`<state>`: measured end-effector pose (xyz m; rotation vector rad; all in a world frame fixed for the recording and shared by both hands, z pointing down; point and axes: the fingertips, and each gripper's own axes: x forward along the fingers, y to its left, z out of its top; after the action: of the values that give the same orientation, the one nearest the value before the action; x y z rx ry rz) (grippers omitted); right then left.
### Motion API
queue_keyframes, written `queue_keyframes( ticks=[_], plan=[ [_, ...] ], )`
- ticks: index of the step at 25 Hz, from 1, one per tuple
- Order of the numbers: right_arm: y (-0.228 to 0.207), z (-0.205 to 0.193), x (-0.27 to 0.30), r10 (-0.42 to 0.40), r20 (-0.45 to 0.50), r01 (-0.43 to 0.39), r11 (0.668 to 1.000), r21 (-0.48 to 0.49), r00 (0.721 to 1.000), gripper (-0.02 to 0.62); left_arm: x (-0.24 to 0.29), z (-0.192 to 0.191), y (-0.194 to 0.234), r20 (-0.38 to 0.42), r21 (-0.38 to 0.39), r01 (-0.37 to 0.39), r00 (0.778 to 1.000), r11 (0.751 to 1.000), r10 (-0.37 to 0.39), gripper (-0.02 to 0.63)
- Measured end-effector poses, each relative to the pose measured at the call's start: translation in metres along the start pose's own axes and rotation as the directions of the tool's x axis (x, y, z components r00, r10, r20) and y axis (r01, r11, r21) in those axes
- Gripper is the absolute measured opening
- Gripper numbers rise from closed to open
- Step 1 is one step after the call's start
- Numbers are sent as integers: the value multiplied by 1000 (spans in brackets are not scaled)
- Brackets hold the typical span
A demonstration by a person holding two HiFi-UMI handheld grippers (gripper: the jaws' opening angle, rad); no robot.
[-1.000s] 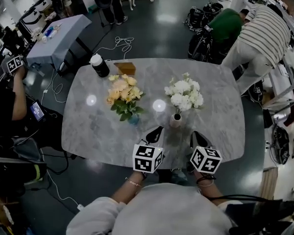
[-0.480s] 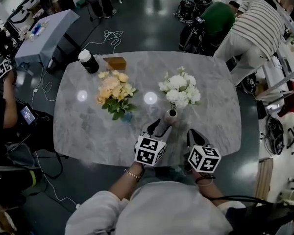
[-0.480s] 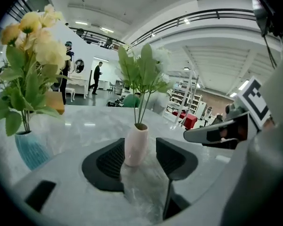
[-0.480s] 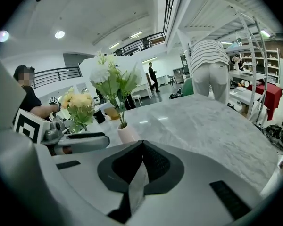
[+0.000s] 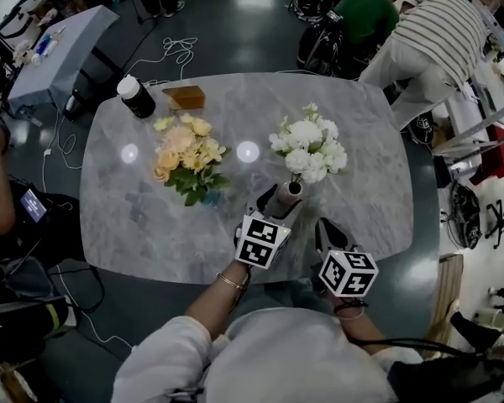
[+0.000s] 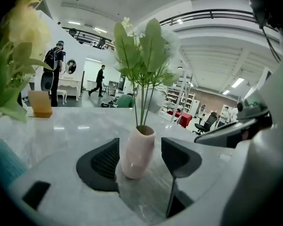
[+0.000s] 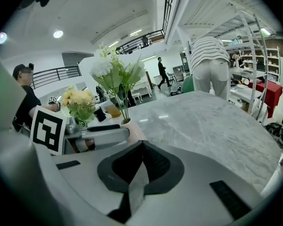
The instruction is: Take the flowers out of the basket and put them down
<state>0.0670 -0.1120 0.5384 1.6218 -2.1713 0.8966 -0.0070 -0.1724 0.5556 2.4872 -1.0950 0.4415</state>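
Vase (image 6: 137,152) of white flowers (image 5: 309,151) upright near table's (image 5: 365,204) near edge, between left gripper's (image 5: 273,201) jaws, just opened wide, not clamping. Right gripper (image 7: 140,147) just beside, closed on nothing.

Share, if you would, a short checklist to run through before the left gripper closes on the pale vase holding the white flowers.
1. Left gripper jaws apart: ok. They have just been opening, and the pale vase stands between them.
2. Vase centred between the pads: not ok. It stands close by or against the left pad, with a gap at the right one.
3. Vase standing on the table: ok.
4. Right gripper out of the way: ok. It is shut, empty and beside the left one.
5. Yellow flowers apart from the white flowers: ok.
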Motion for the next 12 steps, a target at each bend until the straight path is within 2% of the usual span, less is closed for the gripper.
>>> queue_keyframes(
  ticks=[4, 12],
  plan=[
    [7, 2, 4, 45, 12, -45, 999, 21, 999, 6, 11, 0, 0, -8, 55, 33, 999, 998, -33, 275],
    [7, -2, 10, 37, -2, -37, 998, 53, 999, 6, 19, -3, -4, -4, 76, 78, 997, 994, -78, 270]
  ],
)
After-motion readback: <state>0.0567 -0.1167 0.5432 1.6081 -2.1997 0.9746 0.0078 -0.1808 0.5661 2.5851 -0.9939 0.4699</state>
